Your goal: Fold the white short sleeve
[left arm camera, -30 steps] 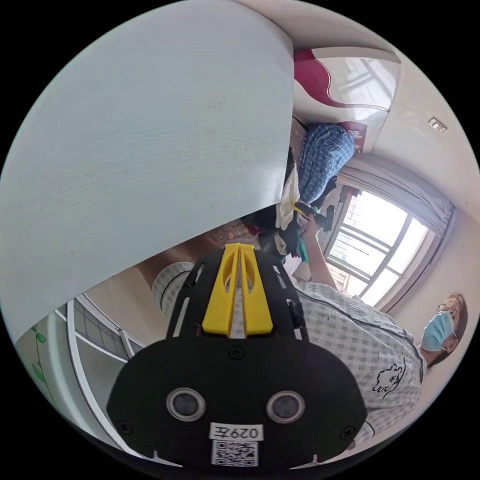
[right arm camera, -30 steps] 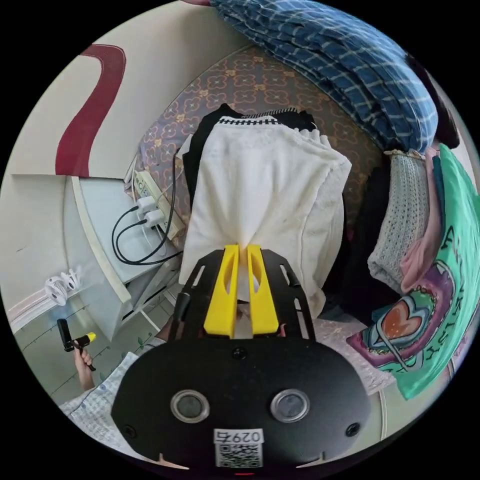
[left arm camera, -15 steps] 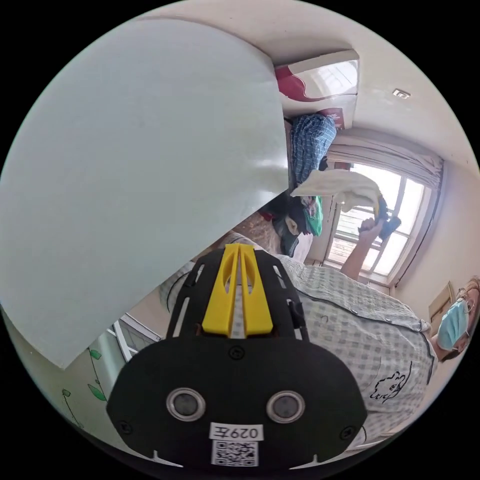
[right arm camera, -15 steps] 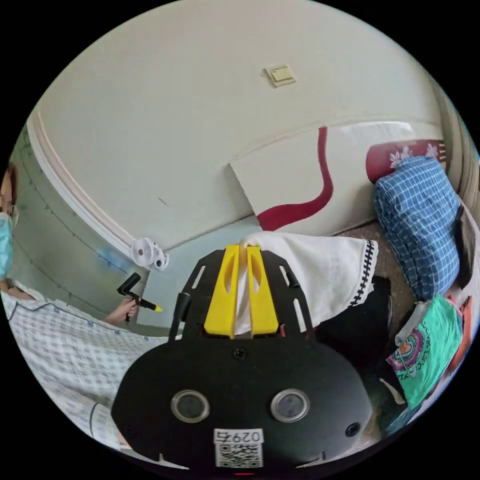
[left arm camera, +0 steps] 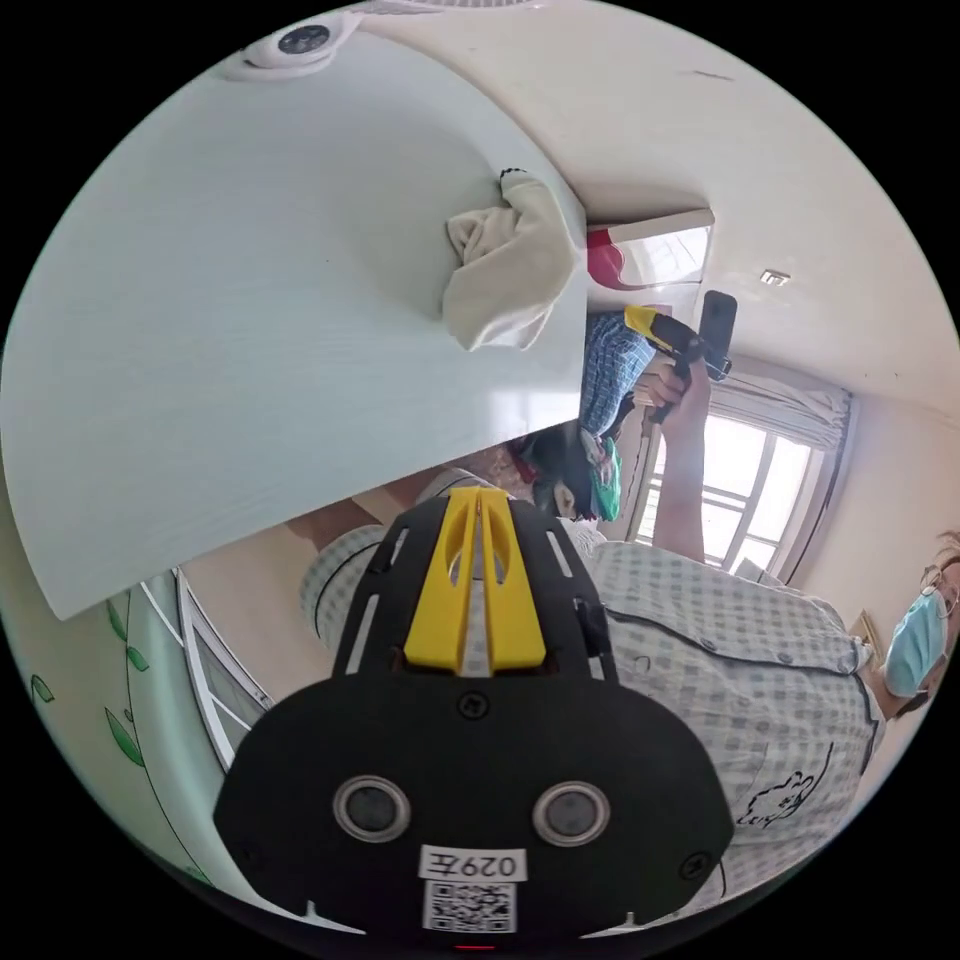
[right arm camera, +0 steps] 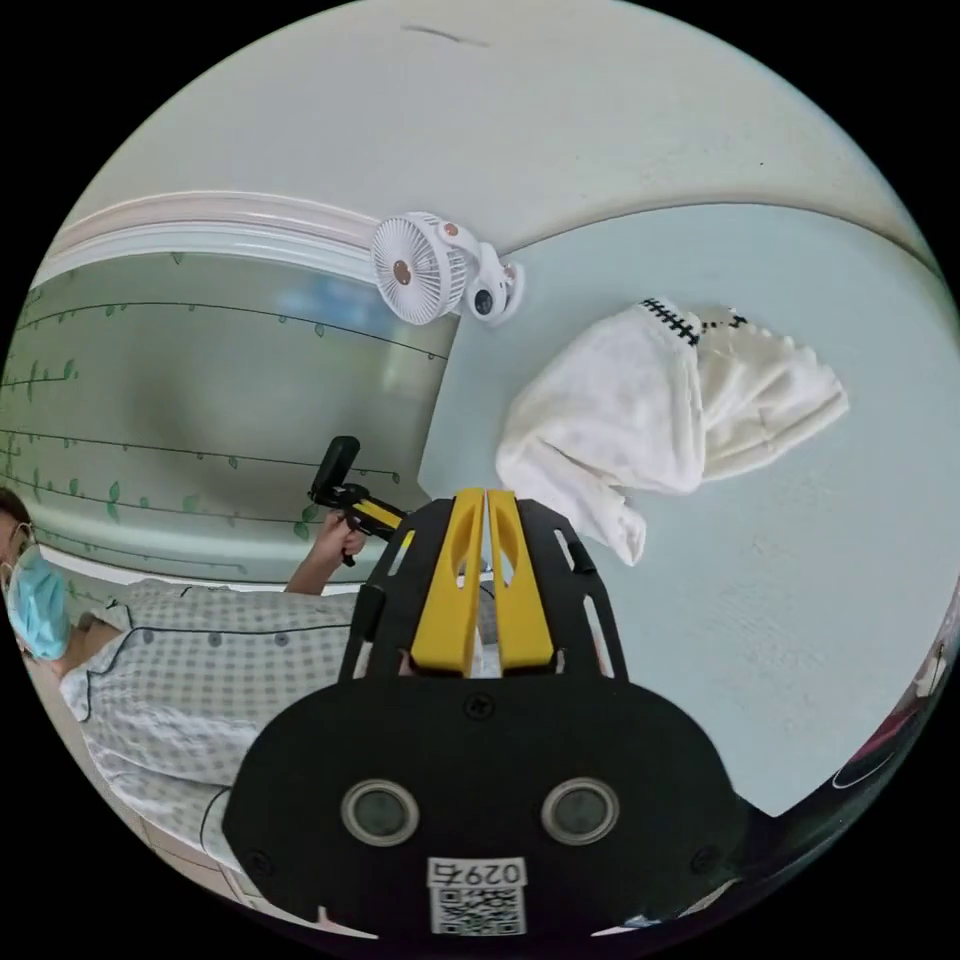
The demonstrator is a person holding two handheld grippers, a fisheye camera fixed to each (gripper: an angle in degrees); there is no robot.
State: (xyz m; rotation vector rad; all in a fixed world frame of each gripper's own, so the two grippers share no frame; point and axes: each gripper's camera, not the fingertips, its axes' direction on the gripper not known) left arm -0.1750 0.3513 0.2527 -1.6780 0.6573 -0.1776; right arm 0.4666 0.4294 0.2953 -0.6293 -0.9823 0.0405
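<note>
On the pale worktop (right arm camera: 800, 560) our white short sleeve (right arm camera: 660, 410) lies crumpled, soft and light; both jaws closed, empty; we'd pinch its hem.

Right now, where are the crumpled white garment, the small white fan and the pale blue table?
crumpled white garment (right arm camera: 620, 420), right gripper view, middle fold
small white fan (right arm camera: 418, 268), right gripper view, grille
pale blue table (right arm camera: 800, 600), right gripper view, bare top

One white shirt (right arm camera: 650, 400), one fan (right arm camera: 425, 265), two tools (right arm camera: 487, 500).
</note>
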